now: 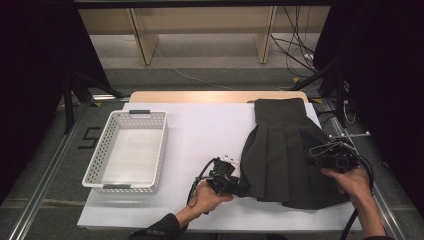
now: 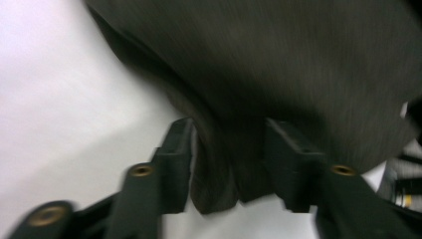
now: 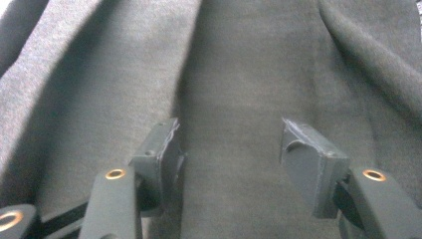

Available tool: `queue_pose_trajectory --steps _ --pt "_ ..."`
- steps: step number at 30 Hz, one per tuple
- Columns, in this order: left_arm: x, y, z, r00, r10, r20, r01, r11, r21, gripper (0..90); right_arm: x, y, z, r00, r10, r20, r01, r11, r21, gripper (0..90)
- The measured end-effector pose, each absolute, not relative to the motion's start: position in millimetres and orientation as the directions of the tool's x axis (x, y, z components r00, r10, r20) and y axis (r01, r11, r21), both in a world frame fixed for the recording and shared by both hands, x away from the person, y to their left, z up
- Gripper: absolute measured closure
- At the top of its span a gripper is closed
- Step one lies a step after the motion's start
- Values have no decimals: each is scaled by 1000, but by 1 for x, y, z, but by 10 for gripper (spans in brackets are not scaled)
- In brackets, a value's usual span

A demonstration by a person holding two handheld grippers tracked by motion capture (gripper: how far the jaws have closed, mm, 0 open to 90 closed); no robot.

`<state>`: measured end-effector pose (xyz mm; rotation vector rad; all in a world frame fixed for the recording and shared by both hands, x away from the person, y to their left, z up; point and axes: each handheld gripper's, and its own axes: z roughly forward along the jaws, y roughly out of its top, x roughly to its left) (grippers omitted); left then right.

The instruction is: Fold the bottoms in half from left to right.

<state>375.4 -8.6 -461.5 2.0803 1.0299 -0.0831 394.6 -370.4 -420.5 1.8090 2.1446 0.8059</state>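
A dark pleated skirt (image 1: 287, 150) lies spread on the right half of the white counter (image 1: 200, 135), its waistband toward the far edge and its wide hem toward the person. The left gripper (image 1: 239, 187) sits at the hem's near left corner; in the left gripper view its fingers (image 2: 176, 159) stand apart with a bunched fold of the hem (image 2: 224, 174) between them, and they are not pressed together on it. The right gripper (image 1: 320, 159) rests over the skirt's right edge, and in the right gripper view its fingers (image 3: 313, 164) are spread wide above flat pleated cloth (image 3: 234, 99), holding nothing. A white perforated basket (image 1: 97, 160) stands well apart on the left side of the counter
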Motion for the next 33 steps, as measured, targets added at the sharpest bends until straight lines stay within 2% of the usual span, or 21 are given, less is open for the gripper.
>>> queue_pose_trajectory --steps 4,8,13,18,21,23,24,28,29,31,33 --pt "390 -8 -458 609 658 -443 749 -292 595 333 393 -373 -421 -219 959 179 840 92 535 406" --pt "397 -21 -463 579 660 -480 786 -293 545 258 393 -374 -419 -220 958 184 834 87 545 401" --pt "398 -40 -471 572 671 -472 798 -324 507 206 394 -373 -422 -225 958 179 838 96 537 392" --pt "393 -59 -474 592 688 -421 786 -377 490 138 395 -375 -425 -218 961 171 844 98 527 373" --pt "395 -64 -473 592 694 -411 786 -384 485 189 396 -376 -427 -214 961 174 849 95 520 363" --pt "396 -66 -474 590 677 -441 793 -380 477 301 396 -376 -428 -212 962 175 849 92 520 355" --pt "396 -66 -474 598 678 -428 785 -386 484 336 397 -377 -428 -213 961 174 849 94 520 351" --pt "398 -66 -478 621 652 -436 767 -389 511 686 398 -380 -429 -200 965 169 850 85 519 339" --pt "397 -65 -479 616 649 -446 769 -374 518 741 398 -382 -428 -197 966 166 850 84 520 333" --pt "397 -61 -481 615 642 -457 769 -362 526 793 398 -386 -427 -187 968 165 848 75 525 329" --pt "396 -58 -480 613 639 -465 770 -350 534 809 398 -393 -425 -172 970 171 843 56 535 323"
